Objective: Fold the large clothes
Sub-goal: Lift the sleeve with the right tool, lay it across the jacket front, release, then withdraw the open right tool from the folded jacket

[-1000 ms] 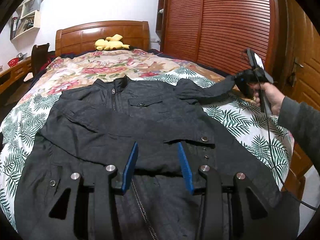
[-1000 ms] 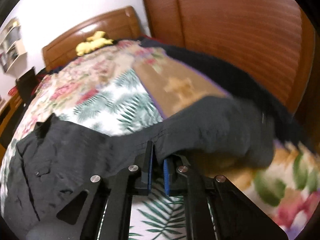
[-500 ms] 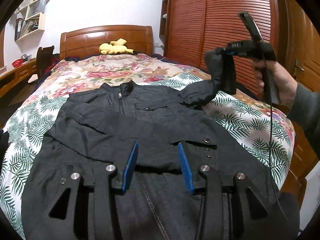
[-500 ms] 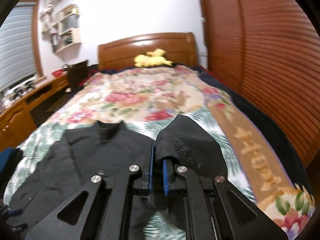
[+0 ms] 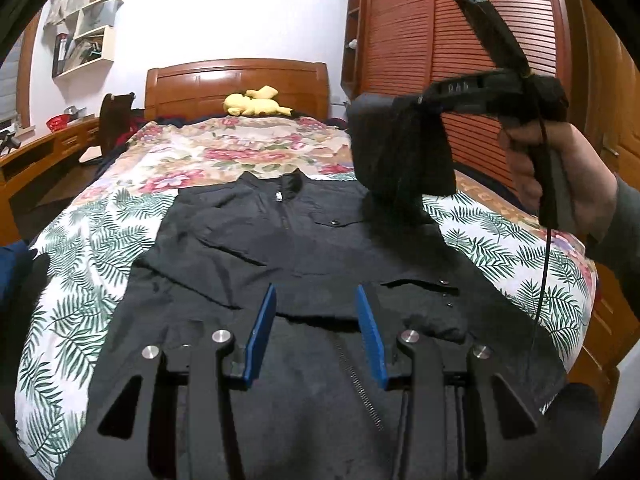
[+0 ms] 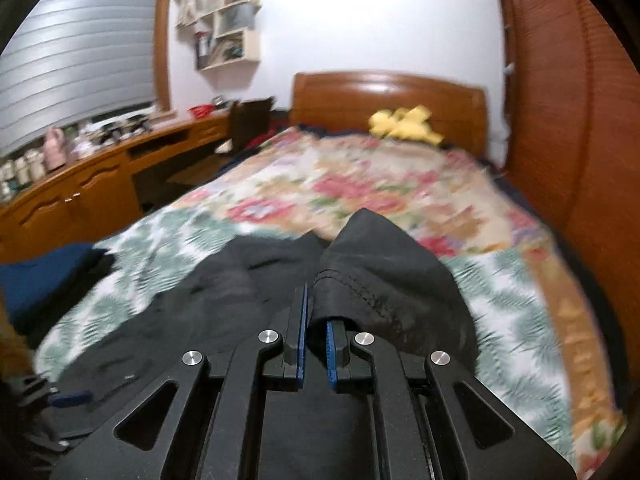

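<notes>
A large black jacket (image 5: pixel 280 248) lies spread front-up on the bed, collar toward the headboard. My left gripper (image 5: pixel 316 320) is open and empty, hovering over the jacket's lower front by the zipper. My right gripper (image 6: pixel 316 320) is shut on the cuff of the jacket's right sleeve (image 6: pixel 384 280). In the left wrist view the right gripper (image 5: pixel 416 100) holds that sleeve (image 5: pixel 400 160) lifted above the jacket's right shoulder, with the sleeve hanging down.
The bed (image 5: pixel 100 232) has a leaf-and-flower cover and a wooden headboard (image 5: pixel 236 84) with a yellow plush toy (image 5: pixel 256 106). A wooden wardrobe (image 5: pixel 460 40) runs along the right. A desk (image 6: pixel 80 184) and chair stand left. Blue cloth (image 6: pixel 36 276) lies at the bed's left edge.
My right gripper has lifted the sleeve off the bed's right side and carried it up and inward over the jacket. The left gripper has stayed open in place.
</notes>
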The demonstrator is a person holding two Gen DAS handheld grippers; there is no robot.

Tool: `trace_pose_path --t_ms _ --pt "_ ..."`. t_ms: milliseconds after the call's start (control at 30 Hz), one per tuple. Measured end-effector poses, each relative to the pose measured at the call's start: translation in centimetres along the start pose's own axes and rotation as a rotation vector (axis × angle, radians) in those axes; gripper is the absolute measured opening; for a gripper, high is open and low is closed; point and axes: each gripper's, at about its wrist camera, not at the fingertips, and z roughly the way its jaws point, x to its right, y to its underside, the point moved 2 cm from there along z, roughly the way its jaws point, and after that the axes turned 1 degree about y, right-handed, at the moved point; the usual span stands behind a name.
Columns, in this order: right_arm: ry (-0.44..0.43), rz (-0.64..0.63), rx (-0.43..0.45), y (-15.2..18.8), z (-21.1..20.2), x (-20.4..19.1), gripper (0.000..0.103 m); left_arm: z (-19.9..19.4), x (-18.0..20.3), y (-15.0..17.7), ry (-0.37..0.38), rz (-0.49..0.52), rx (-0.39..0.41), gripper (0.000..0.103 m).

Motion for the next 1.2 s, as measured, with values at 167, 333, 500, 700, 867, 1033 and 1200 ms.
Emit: trace_pose_path --t_ms 167,333,500,700,867,1033,1200 --pt "-0.029 -0.044 -0.164 3.2 2.7 -3.3 0.027 -0.9 -1.2 0.0 -0.009 -0.013 0.011 0.04" --pt "-0.027 -0.049 -0.3 7.4 4.6 -3.3 0.034 -1.5 -2.0 0.0 -0.008 -0.026 0.022 0.04" --pt "-0.028 -0.03 -0.364 10.0 4.9 -2.4 0.038 -1.6 -2.2 0.1 -0.012 -0.027 0.022 0.04" --pt "-0.032 -0.058 -0.367 12.7 3.2 -2.7 0.045 -1.4 -2.0 0.1 -0.013 -0.023 0.019 0.04" --pt "-0.002 -0.041 -0.321 14.7 1.2 -1.8 0.045 -1.0 -1.4 0.1 -0.01 -0.011 0.01 0.04" --pt "0.042 0.022 -0.291 17.2 -0.2 0.4 0.045 -0.4 -0.8 0.3 -0.008 0.006 -0.003 0.04" --pt "0.107 0.043 -0.273 19.8 -1.1 2.4 0.045 0.2 0.3 0.5 0.01 0.028 -0.009 0.04"
